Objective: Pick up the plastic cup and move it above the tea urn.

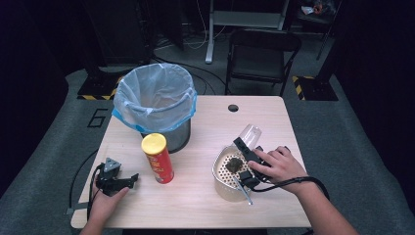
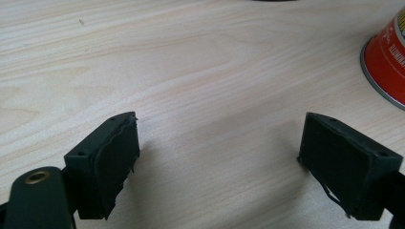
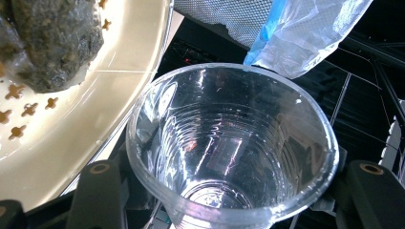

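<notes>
Right gripper (image 1: 248, 152) clamped on a clear plastic cup (image 1: 250, 134), jaws pinching its lower body from both sides; mouth of the cup turned away from the hand, toward the far side of the worktop (image 1: 205, 196). In the right gripper view the cup (image 3: 229, 152) sits between the black jaws, mouth facing outward, tilted rather than upright. Held up over the far rim of the beige perforated colander (image 1: 221, 180), probably either to tip something out or to carry the cup on toward the bin; cannot tell which.

Cup: thin, transparent, faintly ribbed walls, rolled lip, apparently empty, only glare and reflections inside. Likely flimsy, so a hard squeeze would buckle it.

Colander on the worktop at the right, a dark lumpy clump (image 1: 233, 164) lying inside on the perforated floor; a metal utensil handle (image 1: 243, 191) sticking out over the near rim. Same clump (image 3: 52, 38) close at upper left in the right gripper view.

Left gripper (image 1: 122, 182) parked low at the near left of the worktop, jaws spread wide, nothing between them, bare wood under the pads (image 2: 112, 167). Looks idle, kept out of the way.

Red chip can with yellow lid (image 1: 157, 157) upright mid-worktop, just right of the left gripper. Mesh bin with blue liner bag (image 1: 155, 98) behind it, open and in reach.
</notes>
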`<state>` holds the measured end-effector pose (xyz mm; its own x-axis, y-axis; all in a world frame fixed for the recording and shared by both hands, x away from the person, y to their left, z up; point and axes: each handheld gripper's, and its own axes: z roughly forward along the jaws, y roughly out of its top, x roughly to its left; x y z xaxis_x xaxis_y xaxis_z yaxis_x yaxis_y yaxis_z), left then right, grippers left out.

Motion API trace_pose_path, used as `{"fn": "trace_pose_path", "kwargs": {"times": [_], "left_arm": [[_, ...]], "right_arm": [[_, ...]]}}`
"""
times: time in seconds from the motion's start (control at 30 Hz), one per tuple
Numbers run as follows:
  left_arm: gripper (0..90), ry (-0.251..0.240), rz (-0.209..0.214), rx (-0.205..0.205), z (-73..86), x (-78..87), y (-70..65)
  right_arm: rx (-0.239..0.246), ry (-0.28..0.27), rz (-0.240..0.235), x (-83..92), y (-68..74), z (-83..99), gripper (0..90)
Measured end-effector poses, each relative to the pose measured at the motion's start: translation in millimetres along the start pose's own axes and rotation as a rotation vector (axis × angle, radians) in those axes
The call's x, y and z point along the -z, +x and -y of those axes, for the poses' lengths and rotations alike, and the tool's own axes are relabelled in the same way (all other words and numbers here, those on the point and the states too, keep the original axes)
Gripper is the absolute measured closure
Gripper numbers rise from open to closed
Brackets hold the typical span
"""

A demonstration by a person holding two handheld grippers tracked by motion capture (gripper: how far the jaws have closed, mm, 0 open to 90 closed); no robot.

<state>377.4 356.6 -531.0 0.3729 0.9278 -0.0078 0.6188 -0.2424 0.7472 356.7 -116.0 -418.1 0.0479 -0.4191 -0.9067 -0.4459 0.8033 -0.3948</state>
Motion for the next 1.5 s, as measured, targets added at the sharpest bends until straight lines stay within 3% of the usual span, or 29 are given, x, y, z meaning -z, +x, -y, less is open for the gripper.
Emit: {"fn": "trace_pose_path", "kwargs": {"times": [0.27, 0.37, 0.43, 0.63, 0.7, 0.87, 1.0, 1.07, 1.13, 1.23, 1.33, 1.5], "left_arm": [[13.0, 0.0, 0.0, -0.001, 0.0, 0.0, 0.0], [13.0, 0.0, 0.0, 0.0, 0.0, 0.0, 0.0], [13.0, 0.0, 0.0, 0.0, 0.0, 0.0, 0.0], [13.0, 0.0, 0.0, 0.0, 0.0, 0.0, 0.0], [13.0, 0.0, 0.0, 0.0, 0.0, 0.0, 0.0], [13.0, 0.0, 0.0, 0.0, 0.0, 0.0, 0.0], [13.0, 0.001, 0.0, -0.001, 0.0, 0.0, 0.0], [13.0, 0.0, 0.0, 0.0, 0.0, 0.0, 0.0], [13.0, 0.0, 0.0, 0.0, 0.0, 0.0, 0.0], [13.0, 0.0, 0.0, 0.0, 0.0, 0.0, 0.0], [13.0, 0.0, 0.0, 0.0, 0.0, 0.0, 0.0], [13.0, 0.0, 0.0, 0.0, 0.0, 0.0, 0.0]], "right_arm": [[0.023, 0.0, 0.024, 1.2, -0.5, -0.1, 35.5], [0.007, -0.001, 0.011, 1.1, -0.1, 0.1, 35.5], [0.029, -0.009, 0.014, 0.8, -1.5, -0.6, 35.5], [0.009, -0.006, 0.029, 1.7, -0.4, -0.6, 35.6], [-0.032, 0.009, 0.063, 2.9, 1.2, -0.3, 35.6], [-0.099, 0.006, 0.084, 4.5, -2.3, 0.8, 35.6], [-0.137, 0.021, 0.147, 7.7, -3.3, 0.3, 35.5], [-0.252, 0.032, 0.165, 11.6, -3.0, 0.5, 35.4], [-0.274, 0.02, 0.156, 12.1, -6.5, 1.5, 35.3], [-0.469, 0.019, 0.155, 15.5, -13.1, 5.0, 35.0], [-0.711, 0.008, 0.157, 18.0, -23.6, 13.2, 34.9], [-1.183, -0.065, 0.13, 20.3, -36.5, 30.3, 34.7]]}}
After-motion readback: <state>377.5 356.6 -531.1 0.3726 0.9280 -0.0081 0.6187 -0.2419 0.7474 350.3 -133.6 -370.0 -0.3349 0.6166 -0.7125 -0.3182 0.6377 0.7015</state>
